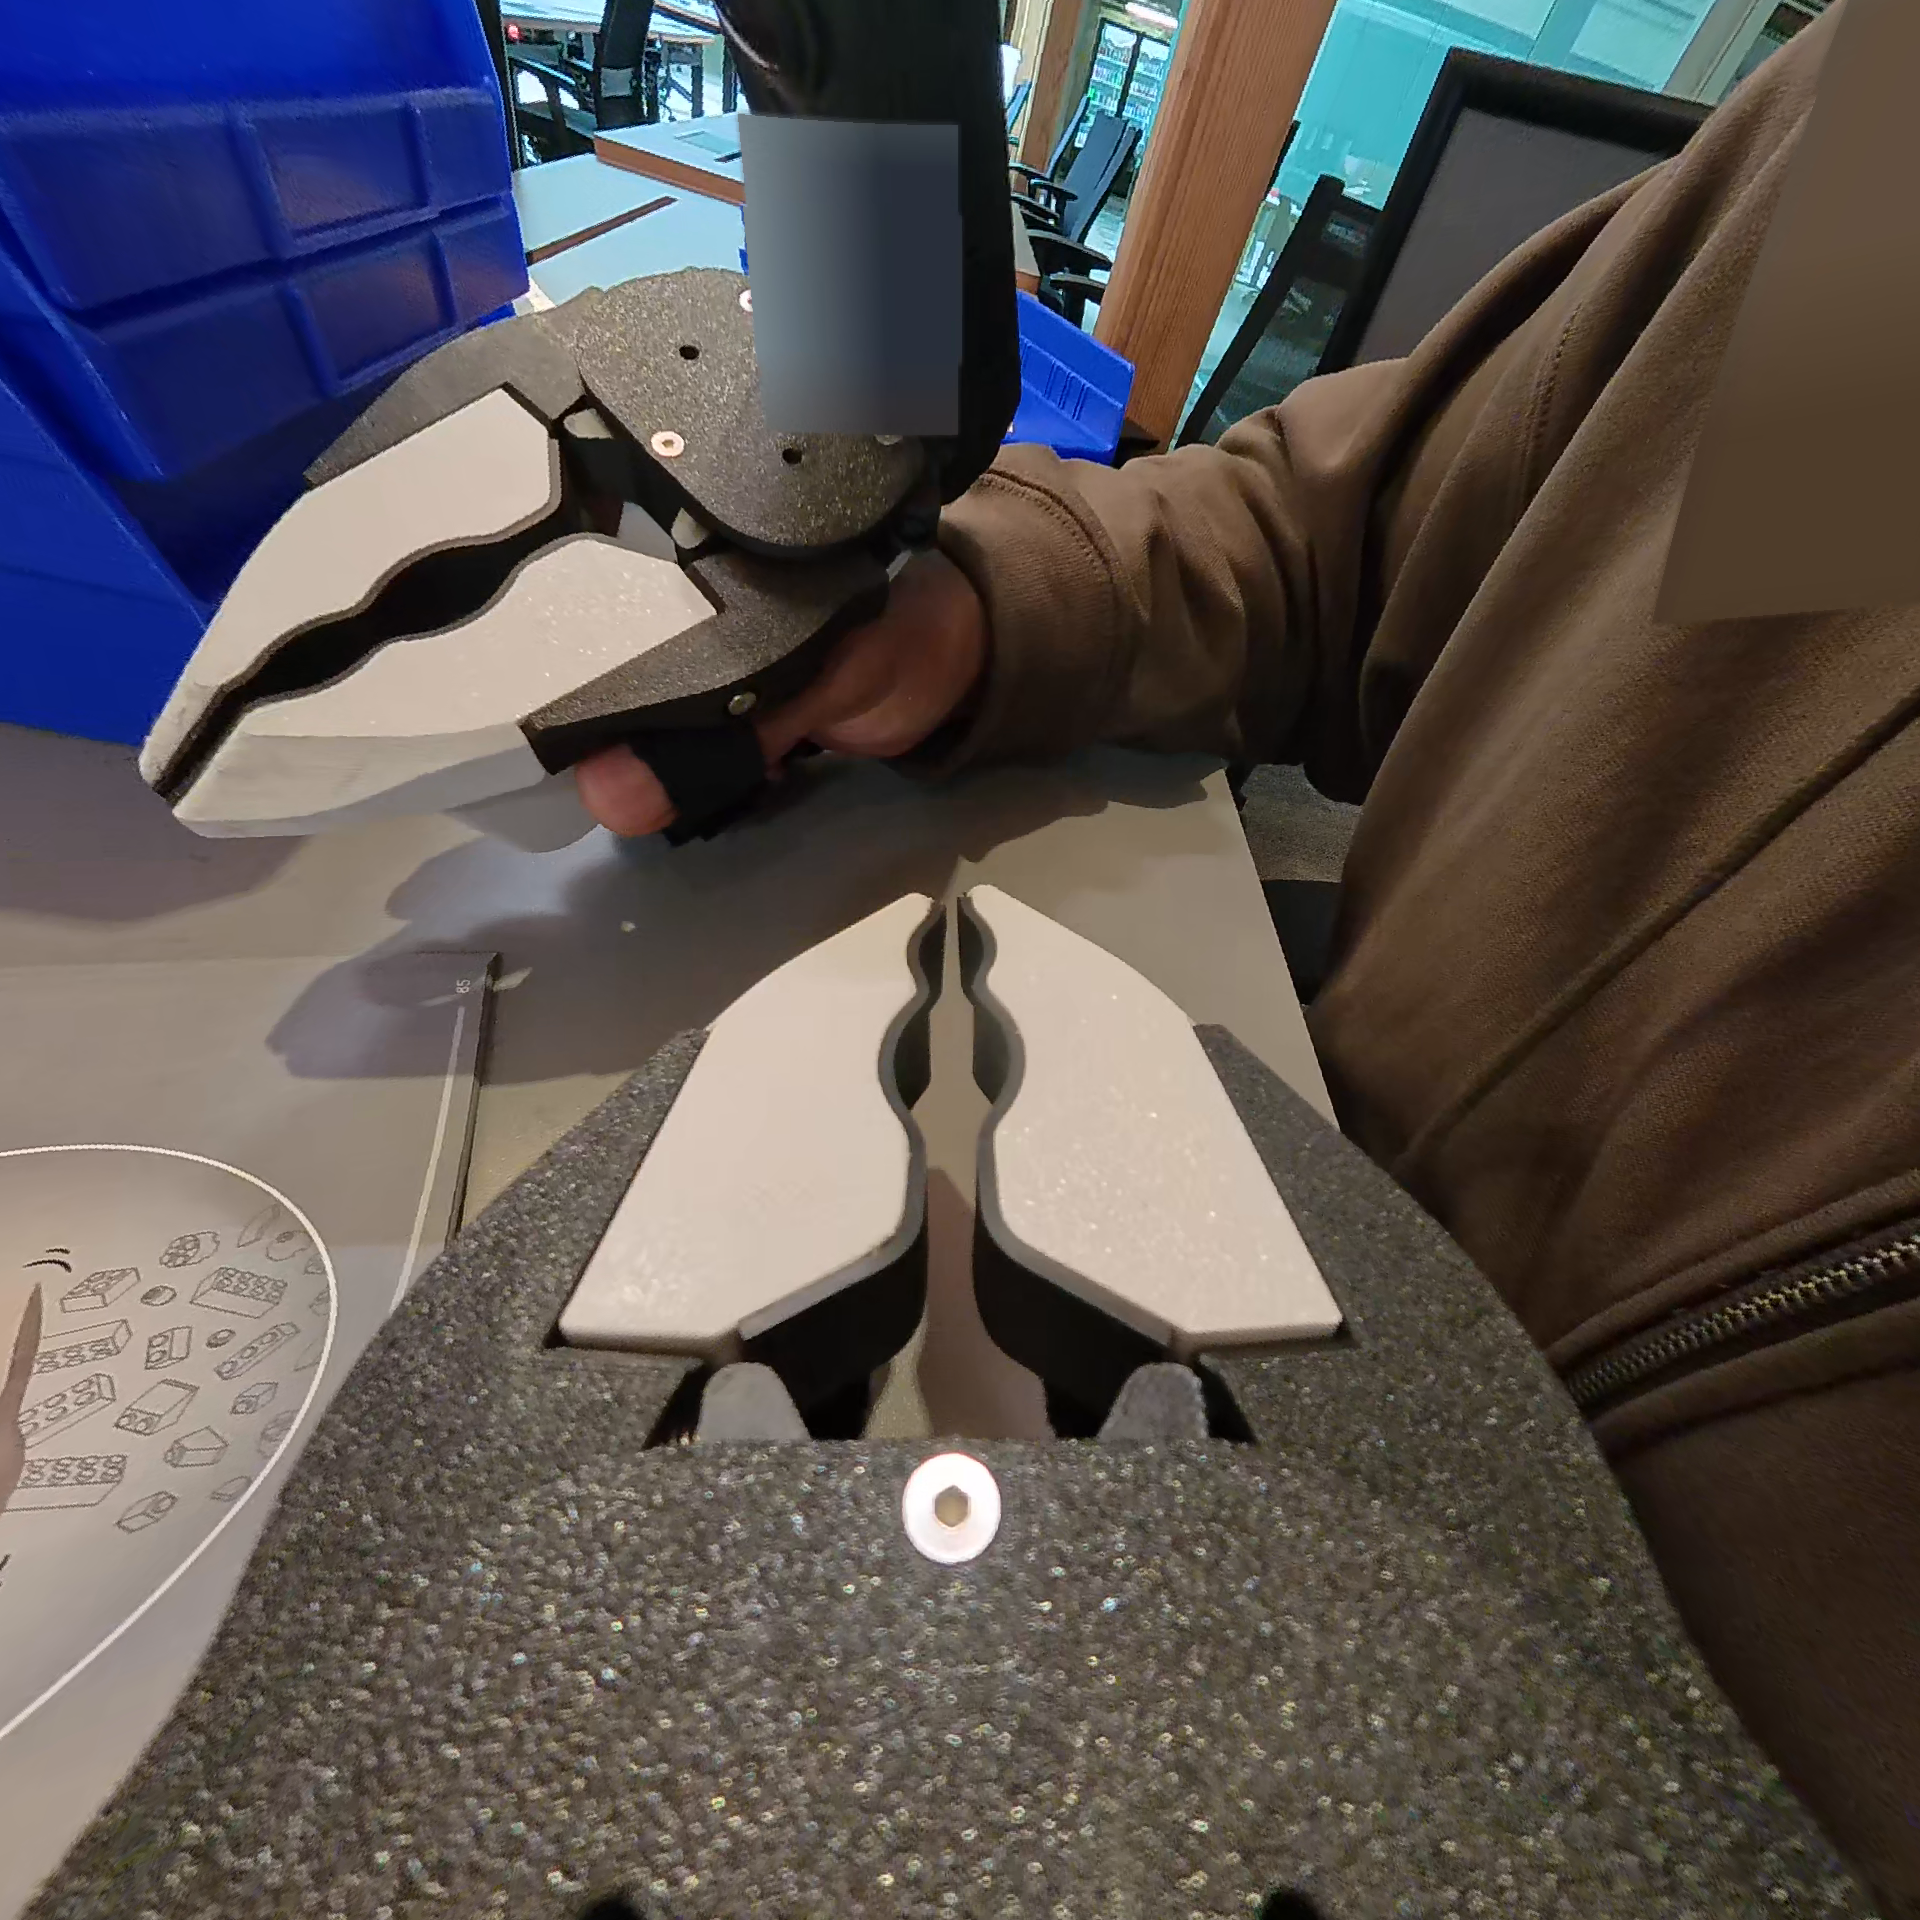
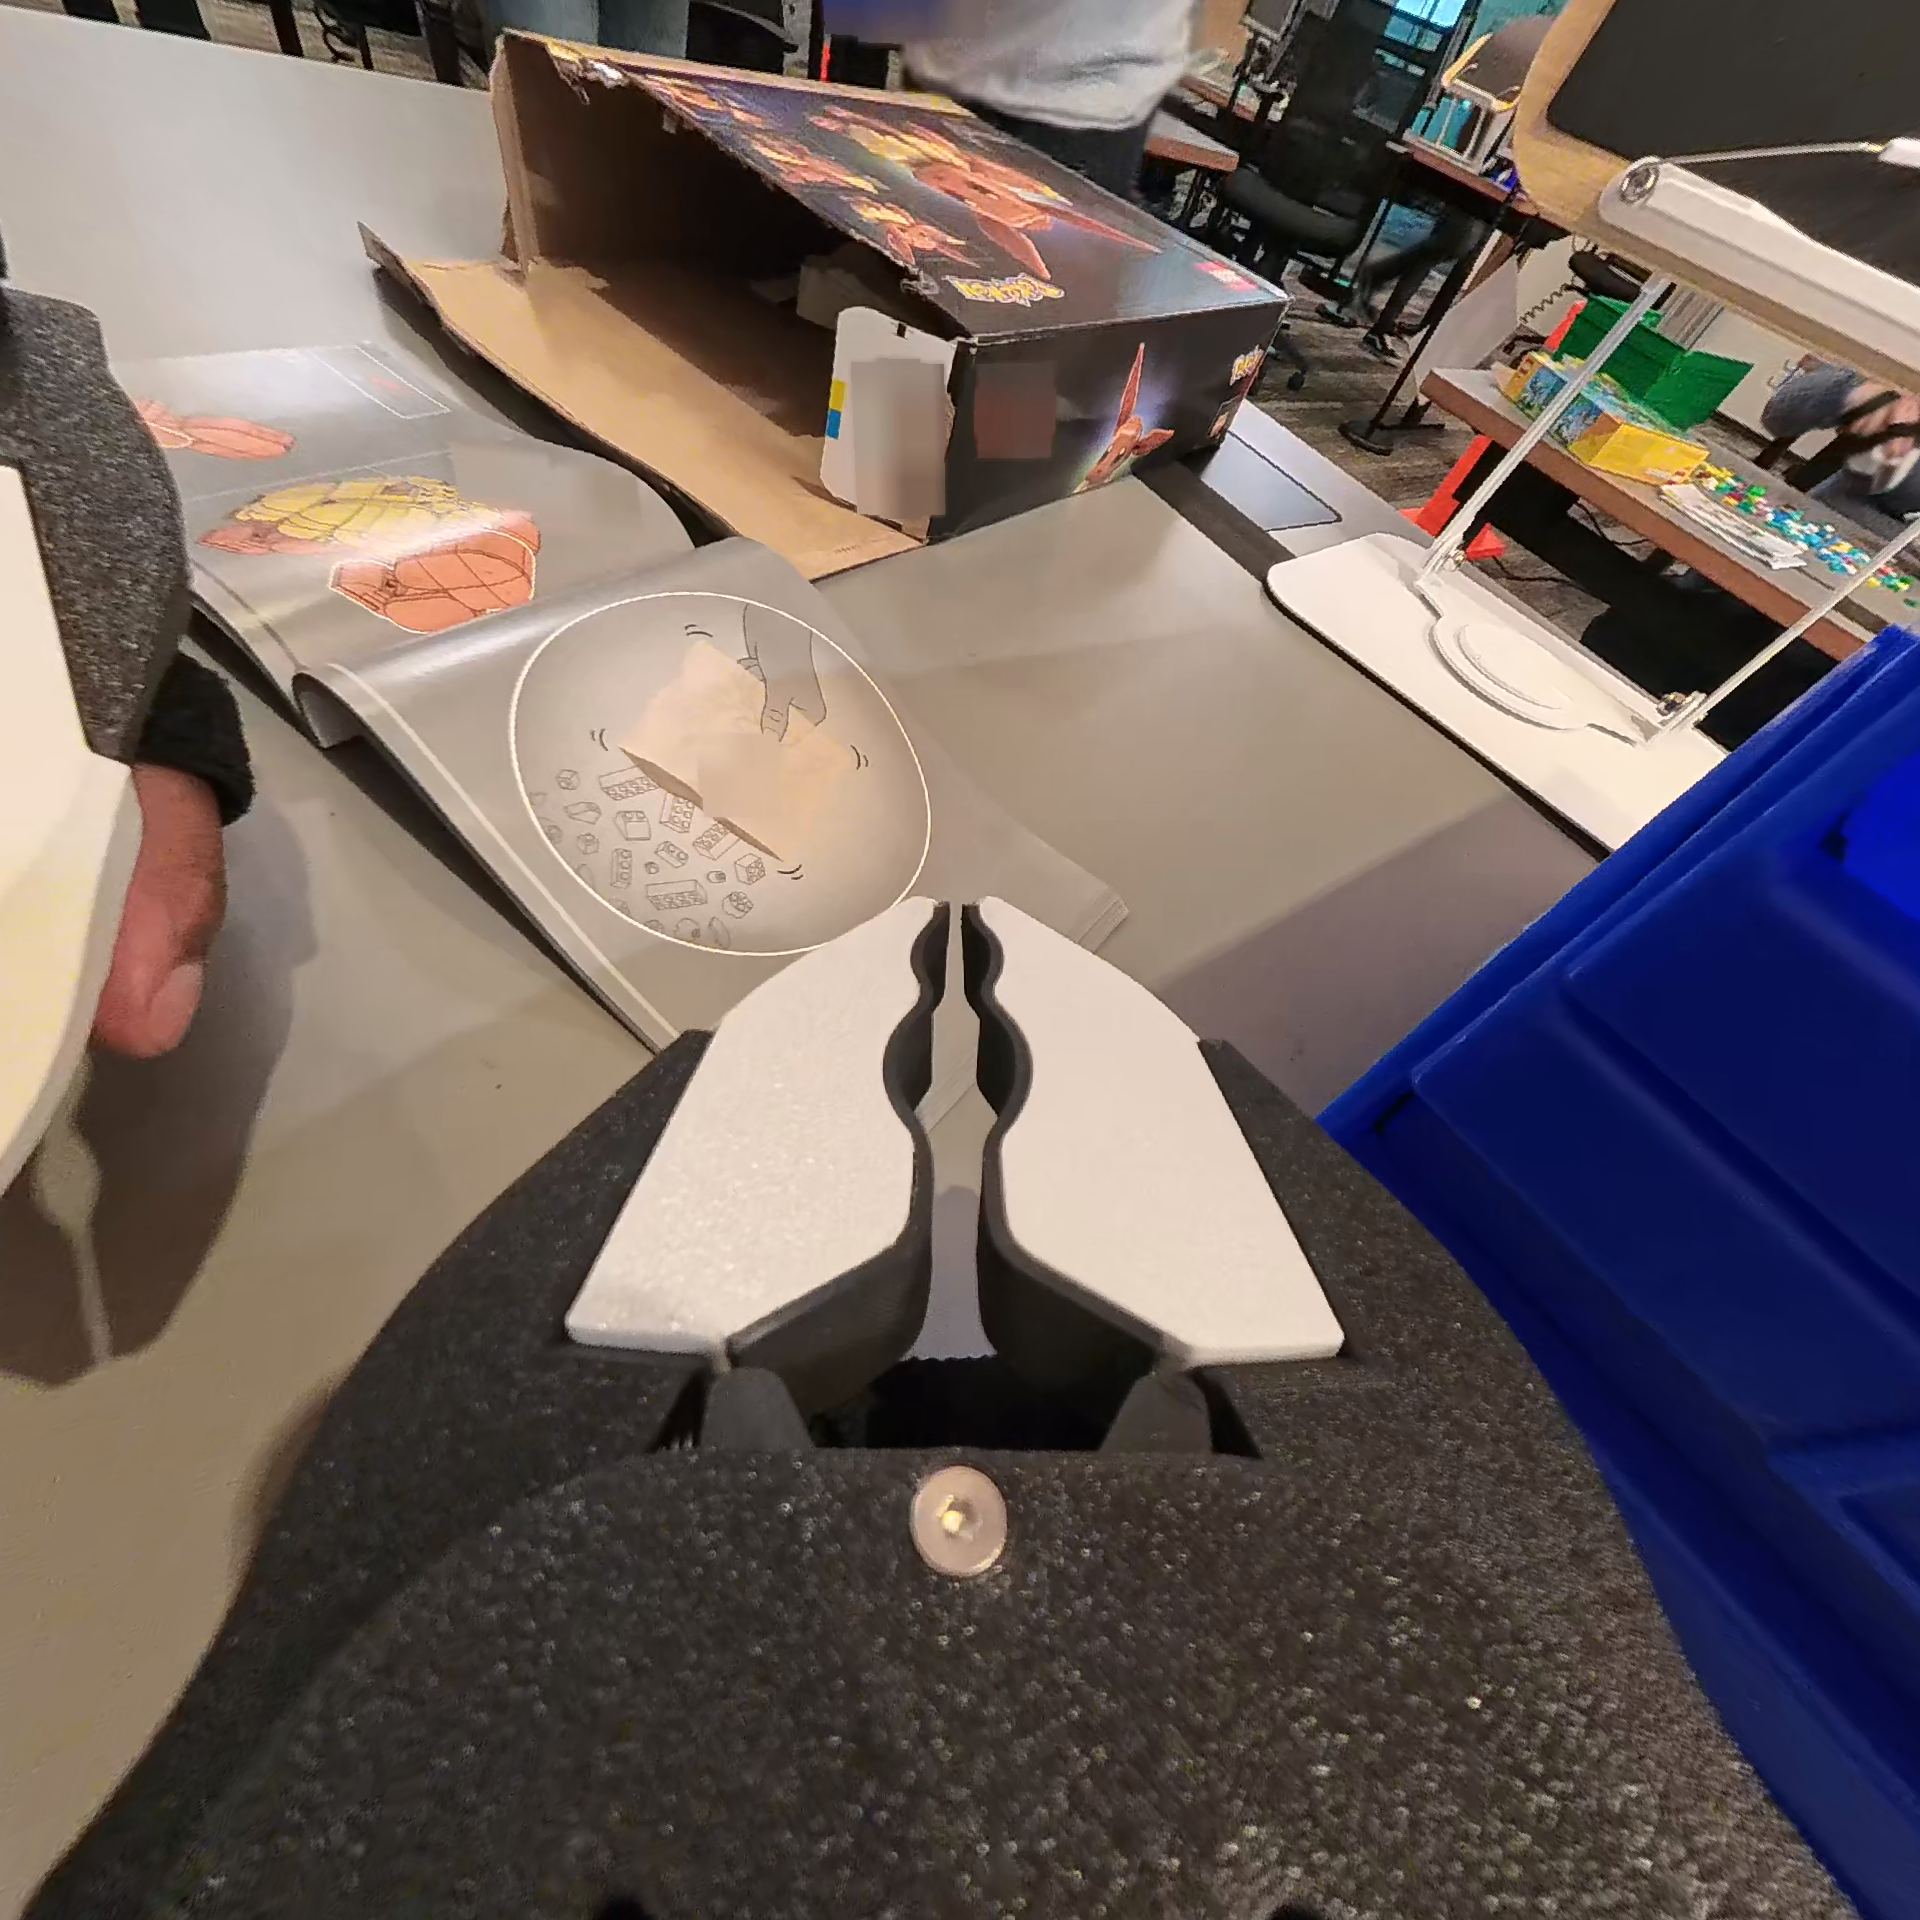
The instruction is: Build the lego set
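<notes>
Both grippers are hovering above the grey table with nothing in them. The left gripper, grey-fingered on a black speckled body, is holding its jaws nearly together, only a thin slit showing at the tips. The right gripper is looking the same, jaws almost touching and empty; it also shows in the left wrist view, gripped by a hand in a brown sleeve. The open instruction booklet with grey pages is lying flat just ahead of the right gripper. Behind it the torn dark cardboard lego box is resting on its side. A large blue plastic bin is standing close on the right. No loose bricks are showing near the grippers.
</notes>
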